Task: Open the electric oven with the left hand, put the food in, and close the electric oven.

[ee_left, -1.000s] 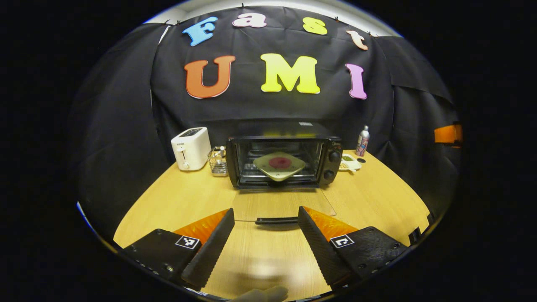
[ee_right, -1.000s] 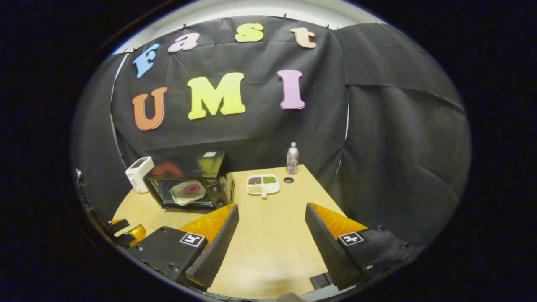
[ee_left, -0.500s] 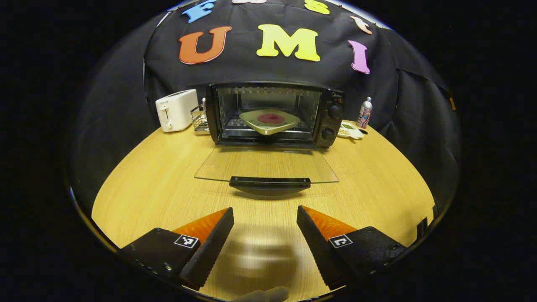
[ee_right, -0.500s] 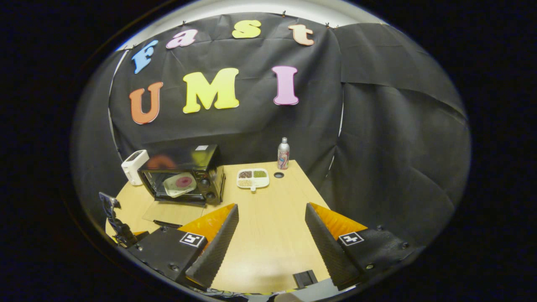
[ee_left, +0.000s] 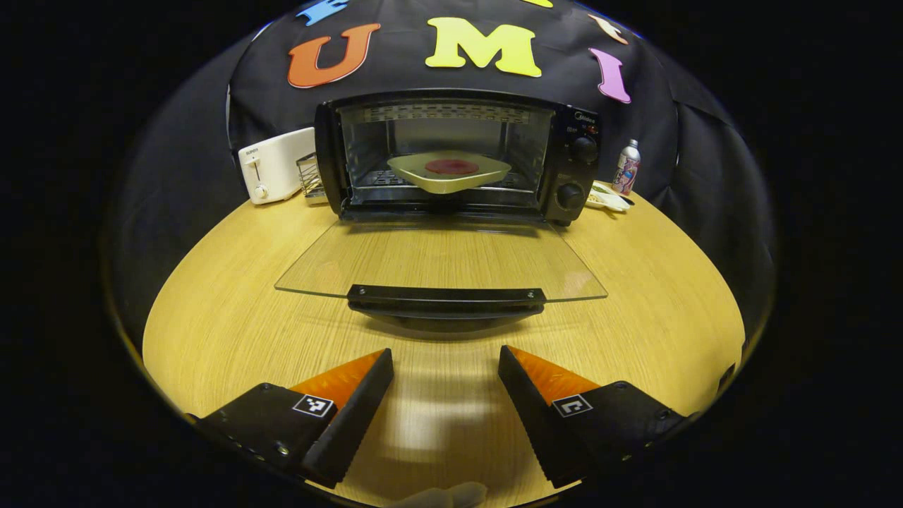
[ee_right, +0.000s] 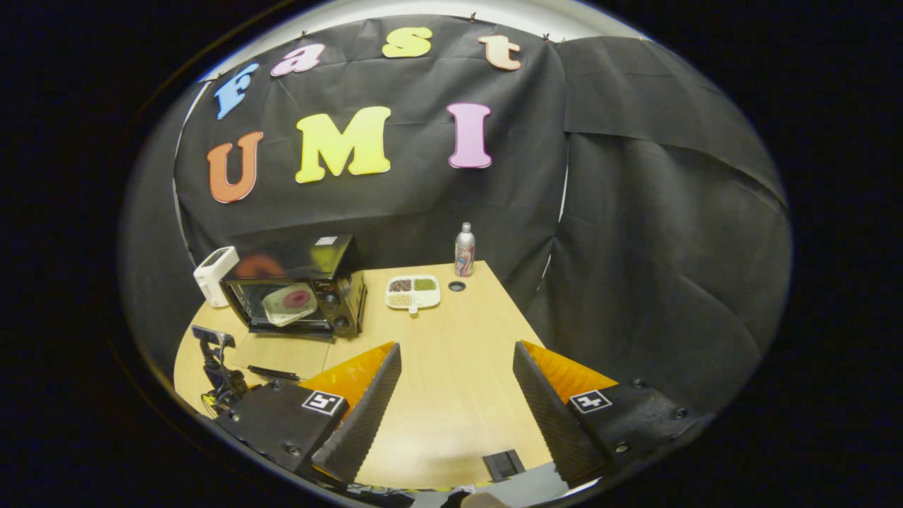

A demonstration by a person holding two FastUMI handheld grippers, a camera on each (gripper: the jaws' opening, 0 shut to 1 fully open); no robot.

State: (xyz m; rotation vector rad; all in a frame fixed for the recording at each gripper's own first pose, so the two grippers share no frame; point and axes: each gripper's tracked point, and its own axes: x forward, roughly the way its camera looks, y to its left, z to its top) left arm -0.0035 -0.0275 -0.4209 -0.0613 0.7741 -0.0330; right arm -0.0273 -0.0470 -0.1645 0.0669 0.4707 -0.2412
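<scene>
Glass door (ee_left: pixel 441 257) of oven (ee_left: pixel 455 155) lies flat open on table (ee_left: pixel 226 317); plate (ee_left: pixel 449 171) with food inside. Left gripper (ee_left: pixel 446 367) spread, empty, just before door handle (ee_left: pixel 446 300). Right gripper (ee_right: pixel 457 367) spread, empty, well apart.

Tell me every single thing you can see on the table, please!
Table: one, light wood, under everything.
Electric oven: one, black, at the back, glass door folded down flat with a black handle.
Plate: one, pale green, a dark red round food on it, inside the oven.
Toaster: one, white, left of the oven.
Wire rack: one, metal, between toaster and oven.
Divided tray: one, white, right of the oven.
Bottle: one, silver, behind the tray.
Left gripper: jaws open, near the handle.
Right gripper: jaws open, empty.
</scene>
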